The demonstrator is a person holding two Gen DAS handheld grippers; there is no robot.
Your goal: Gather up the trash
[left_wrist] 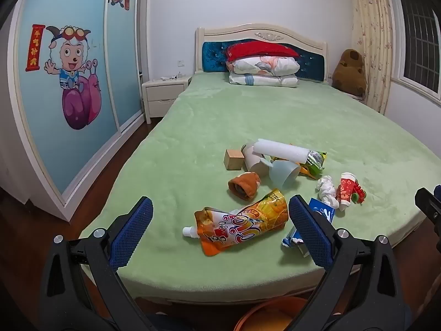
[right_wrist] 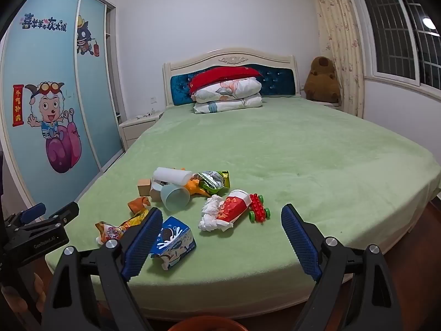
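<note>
On the far left, the blue wardrobe door (right_wrist: 41, 88) carries a row of Chinese title characters along its top, reading 喜羊羊与灰太狼, beside the cartoon figures. Lower on the same door a red scroll (right_wrist: 18, 105) holds a column of yellow Chinese characters, too small to read surely. In the right wrist view the left gripper (right_wrist: 35, 229), near the left edge, bears the white lettering "GenRobot.AI" on its black body. The orange pouch (left_wrist: 242, 224) lying near the bed's front edge shows large white and red lettering, upside down and not legible. The blue carton (right_wrist: 173, 241) shows an Oreo-style biscuit picture; its wording cannot be read.
</note>
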